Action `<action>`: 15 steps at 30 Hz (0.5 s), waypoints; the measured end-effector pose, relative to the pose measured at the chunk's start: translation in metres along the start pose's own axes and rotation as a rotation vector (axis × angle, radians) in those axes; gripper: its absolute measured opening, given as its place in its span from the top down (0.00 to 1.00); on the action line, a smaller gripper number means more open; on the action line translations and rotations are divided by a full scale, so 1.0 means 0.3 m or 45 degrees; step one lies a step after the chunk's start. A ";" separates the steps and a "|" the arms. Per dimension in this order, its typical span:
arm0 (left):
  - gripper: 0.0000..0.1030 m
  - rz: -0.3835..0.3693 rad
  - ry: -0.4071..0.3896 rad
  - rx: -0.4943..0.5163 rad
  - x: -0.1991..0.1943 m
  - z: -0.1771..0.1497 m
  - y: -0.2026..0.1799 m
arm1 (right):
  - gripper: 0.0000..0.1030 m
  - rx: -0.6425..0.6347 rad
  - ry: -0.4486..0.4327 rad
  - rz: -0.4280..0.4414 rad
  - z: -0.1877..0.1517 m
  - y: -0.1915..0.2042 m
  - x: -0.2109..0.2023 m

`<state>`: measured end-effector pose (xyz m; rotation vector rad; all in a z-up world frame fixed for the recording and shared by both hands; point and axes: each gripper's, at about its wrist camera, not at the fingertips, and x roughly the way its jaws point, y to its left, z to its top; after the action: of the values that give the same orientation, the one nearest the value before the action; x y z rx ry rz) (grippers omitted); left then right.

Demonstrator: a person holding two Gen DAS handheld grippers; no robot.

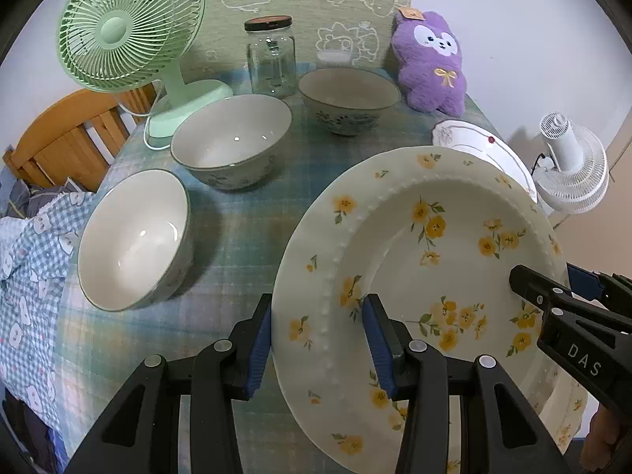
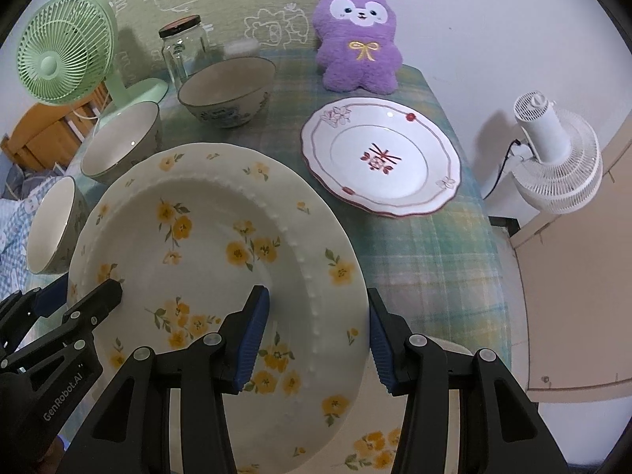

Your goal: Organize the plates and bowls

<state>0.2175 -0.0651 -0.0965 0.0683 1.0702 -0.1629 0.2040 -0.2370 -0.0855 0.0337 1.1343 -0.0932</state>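
- Left gripper [image 1: 318, 339] and right gripper [image 2: 318, 335] each clamp an opposite rim of the yellow plate [image 2: 205, 237], held above the table [image 2: 434, 260].
- Beneath it lies a second floral plate [image 2: 379, 446].
- Red plate [image 2: 381, 162] and three bowls [image 1: 136, 241] remain unstacked; most sorting is left.

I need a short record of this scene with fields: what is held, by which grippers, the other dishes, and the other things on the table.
held: yellow-flower plate, lifted and tilted
left gripper: shut on the plate's left rim
right gripper: shut on its right rim
under it: another yellow-flower plate, partly hidden
bowls: three bowls, apart
other plate: red-pattern plate, flat on the tablecloth
other things: green fan, glass jar, purple plush
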 end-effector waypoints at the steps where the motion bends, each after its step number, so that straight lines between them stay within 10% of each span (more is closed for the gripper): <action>1: 0.56 -0.003 0.002 0.000 -0.001 -0.001 -0.003 | 0.50 0.004 0.001 -0.003 -0.008 -0.007 -0.003; 15: 0.56 -0.049 0.026 0.046 -0.012 -0.072 -0.120 | 0.50 0.064 0.025 -0.047 -0.111 -0.120 -0.035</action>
<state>0.1911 -0.0972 -0.1030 0.0825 1.0894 -0.2166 0.1662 -0.2698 -0.0892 0.0581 1.1525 -0.1547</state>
